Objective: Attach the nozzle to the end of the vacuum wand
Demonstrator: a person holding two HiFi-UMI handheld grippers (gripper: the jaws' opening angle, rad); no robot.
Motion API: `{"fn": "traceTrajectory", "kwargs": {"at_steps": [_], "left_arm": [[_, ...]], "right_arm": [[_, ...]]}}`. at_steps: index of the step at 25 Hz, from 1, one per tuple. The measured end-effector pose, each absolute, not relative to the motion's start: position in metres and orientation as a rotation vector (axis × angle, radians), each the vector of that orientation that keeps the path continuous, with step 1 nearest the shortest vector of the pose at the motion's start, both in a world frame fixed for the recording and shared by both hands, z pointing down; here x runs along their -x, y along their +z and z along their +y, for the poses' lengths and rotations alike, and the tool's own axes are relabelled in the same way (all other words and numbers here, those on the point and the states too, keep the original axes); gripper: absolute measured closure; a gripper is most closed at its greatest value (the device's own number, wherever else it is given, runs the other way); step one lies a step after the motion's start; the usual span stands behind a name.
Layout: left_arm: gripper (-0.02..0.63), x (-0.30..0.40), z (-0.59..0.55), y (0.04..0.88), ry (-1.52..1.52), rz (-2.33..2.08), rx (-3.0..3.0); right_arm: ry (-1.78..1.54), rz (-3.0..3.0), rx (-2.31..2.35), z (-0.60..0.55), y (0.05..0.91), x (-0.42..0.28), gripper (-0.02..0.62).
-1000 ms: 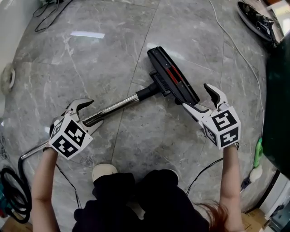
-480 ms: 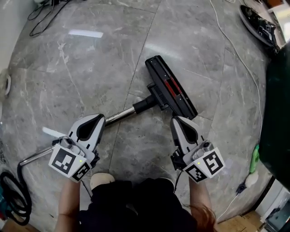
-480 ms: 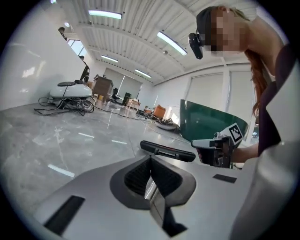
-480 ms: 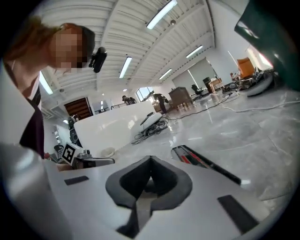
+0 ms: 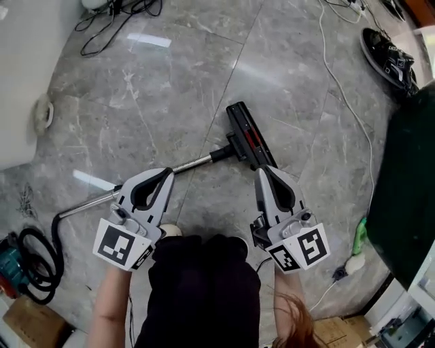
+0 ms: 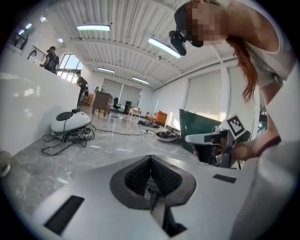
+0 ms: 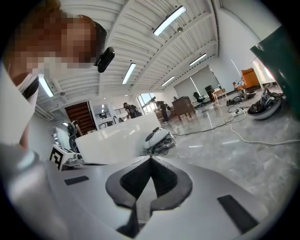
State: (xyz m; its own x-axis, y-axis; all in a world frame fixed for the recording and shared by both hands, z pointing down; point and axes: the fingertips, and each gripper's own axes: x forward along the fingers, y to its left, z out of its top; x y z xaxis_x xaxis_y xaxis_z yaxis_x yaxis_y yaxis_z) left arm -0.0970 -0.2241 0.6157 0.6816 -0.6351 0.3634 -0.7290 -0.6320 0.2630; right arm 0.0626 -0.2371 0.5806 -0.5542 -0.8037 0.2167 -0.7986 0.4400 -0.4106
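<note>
The black floor nozzle (image 5: 248, 136) lies on the grey marble floor, joined to the end of the shiny metal wand (image 5: 136, 185), which runs down-left from it. My left gripper (image 5: 165, 174) hangs above the wand's middle, shut and empty. My right gripper (image 5: 264, 171) hangs just below the nozzle, also shut with nothing in it. Neither touches the vacuum. In the left gripper view the dark pads (image 6: 140, 176) meet at the tip (image 6: 151, 159), and the right gripper (image 6: 213, 143) shows beyond. The right gripper view shows its own closed tip (image 7: 150, 160).
A black hose (image 5: 37, 262) coils at the lower left beside a teal vacuum body (image 5: 7, 272). A white cable (image 5: 346, 102) crosses the floor at right, near a green bottle (image 5: 358, 238) and a dark green mass (image 5: 408, 183). Black cables (image 5: 112, 20) lie at the top left.
Both grippers stood open down at the wand and nozzle. They have since closed empty and lifted away from the floor towards me. The wand and nozzle stay on the floor.
</note>
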Motion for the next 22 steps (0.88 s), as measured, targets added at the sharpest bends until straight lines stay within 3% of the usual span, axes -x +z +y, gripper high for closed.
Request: {"fn": "traceTrajectory", "kwargs": {"at_steps": [4,22], "left_arm": [[0.597,0.092,-0.218,0.514,0.212,-1.005,-2.477],[0.597,0.085,-0.215,0.116,0.164,-1.026,-2.521]], "right_arm": [[-0.821,2.549,1.280,-0.228,0.475,-0.052,0.581],[-0.756,2.556,1.435,-0.206,0.097,-0.090,0.580]]}}
